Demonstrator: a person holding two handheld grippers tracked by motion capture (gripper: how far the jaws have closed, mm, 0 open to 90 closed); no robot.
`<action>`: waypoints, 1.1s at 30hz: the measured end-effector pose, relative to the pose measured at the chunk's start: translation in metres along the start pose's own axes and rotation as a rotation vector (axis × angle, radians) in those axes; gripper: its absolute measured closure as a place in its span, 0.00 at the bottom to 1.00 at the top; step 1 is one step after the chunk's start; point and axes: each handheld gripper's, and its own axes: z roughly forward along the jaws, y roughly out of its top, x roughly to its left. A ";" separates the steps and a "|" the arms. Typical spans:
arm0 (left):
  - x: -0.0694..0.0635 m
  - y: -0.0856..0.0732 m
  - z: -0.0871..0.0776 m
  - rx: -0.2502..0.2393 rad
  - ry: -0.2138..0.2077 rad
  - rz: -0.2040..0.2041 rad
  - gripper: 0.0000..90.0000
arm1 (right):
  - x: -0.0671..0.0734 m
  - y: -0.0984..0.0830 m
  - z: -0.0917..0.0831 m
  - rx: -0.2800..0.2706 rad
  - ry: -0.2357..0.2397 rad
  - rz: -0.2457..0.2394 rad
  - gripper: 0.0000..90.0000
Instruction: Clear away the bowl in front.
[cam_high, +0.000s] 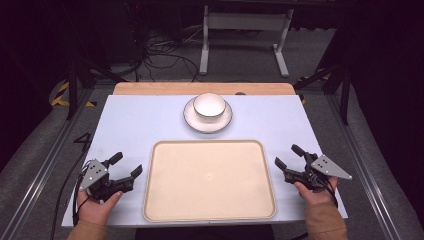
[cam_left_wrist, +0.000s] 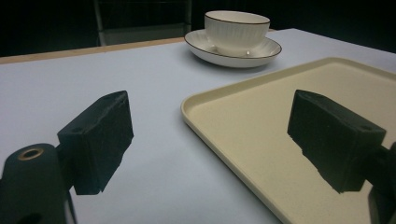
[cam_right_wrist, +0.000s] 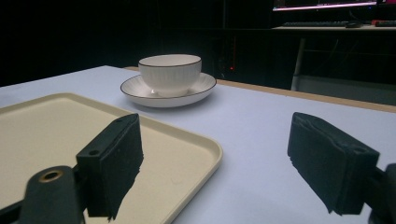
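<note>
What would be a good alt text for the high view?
A cream tray lies on a pale table between two open tongs, left and right. Beyond the tray, a white bowl sits on a plate.

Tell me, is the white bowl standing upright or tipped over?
Upright. The white bowl sits on the plate, rim level and opening upward; both gripper views show it standing straight.

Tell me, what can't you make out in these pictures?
- Inside of the bowl: both tool views look from low down, so its wall hides the bottom.
- Plate centre: high view, covered by the bowl.
- Tray far side: left tool view, cut off by the frame edge.
</note>
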 end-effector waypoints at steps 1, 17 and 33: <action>0.000 0.000 0.000 0.000 0.002 -0.003 0.16 | 0.000 0.000 0.000 0.000 0.000 0.000 0.21; -0.004 0.003 -0.001 0.015 0.013 -0.003 0.17 | 0.000 0.000 0.000 0.005 0.006 -0.003 0.22; -0.011 0.034 -0.003 0.018 -0.005 -0.013 0.18 | -0.001 0.003 0.000 0.007 0.015 -0.025 0.24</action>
